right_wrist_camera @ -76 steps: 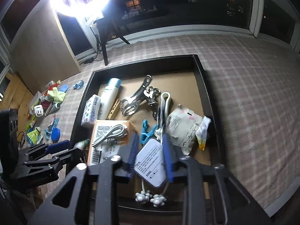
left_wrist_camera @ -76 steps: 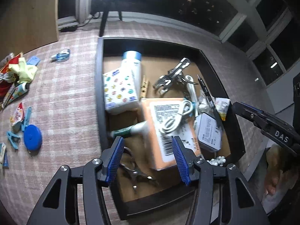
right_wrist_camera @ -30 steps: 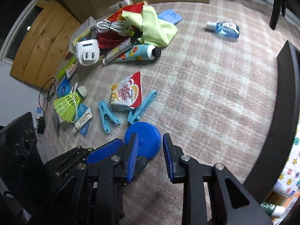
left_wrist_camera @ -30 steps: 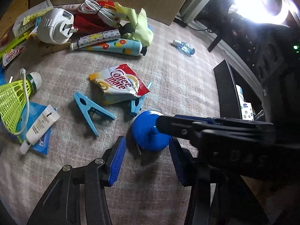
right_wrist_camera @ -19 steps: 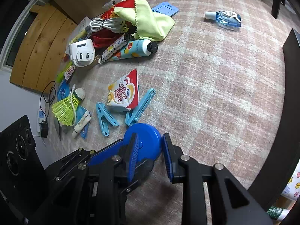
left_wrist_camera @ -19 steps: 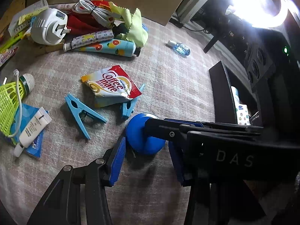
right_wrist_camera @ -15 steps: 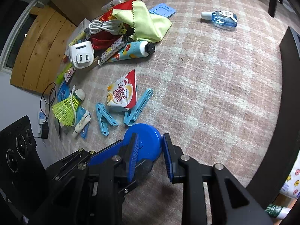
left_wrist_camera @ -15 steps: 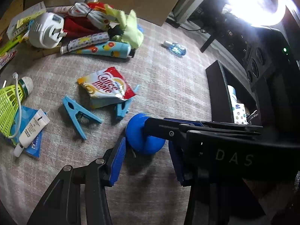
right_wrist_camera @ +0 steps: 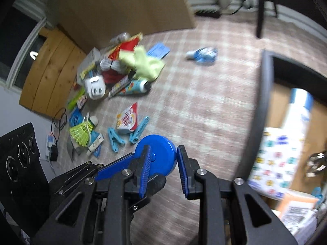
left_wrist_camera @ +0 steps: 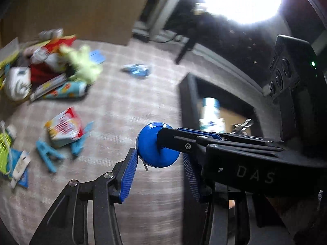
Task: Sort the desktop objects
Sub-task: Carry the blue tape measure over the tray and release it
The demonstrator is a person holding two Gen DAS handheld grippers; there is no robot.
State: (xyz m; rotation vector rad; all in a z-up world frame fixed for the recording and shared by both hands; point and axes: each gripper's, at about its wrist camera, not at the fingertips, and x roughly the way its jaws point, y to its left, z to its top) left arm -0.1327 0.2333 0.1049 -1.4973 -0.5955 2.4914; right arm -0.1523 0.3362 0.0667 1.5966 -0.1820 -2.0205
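Blue glossy tape-measure disc (left_wrist_camera: 157, 148) (round, smooth) sits clamped in both ribbed claws (left_wrist_camera: 160, 170) (right_wrist_camera: 163, 170).

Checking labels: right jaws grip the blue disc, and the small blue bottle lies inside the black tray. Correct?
Not quite. The small blue bottle lies on the checked cloth, outside the black tray, as the right wrist view shows. The right gripper jaws do grip the blue disc.

Glossy plastic blue disc (left_wrist_camera: 157, 149)
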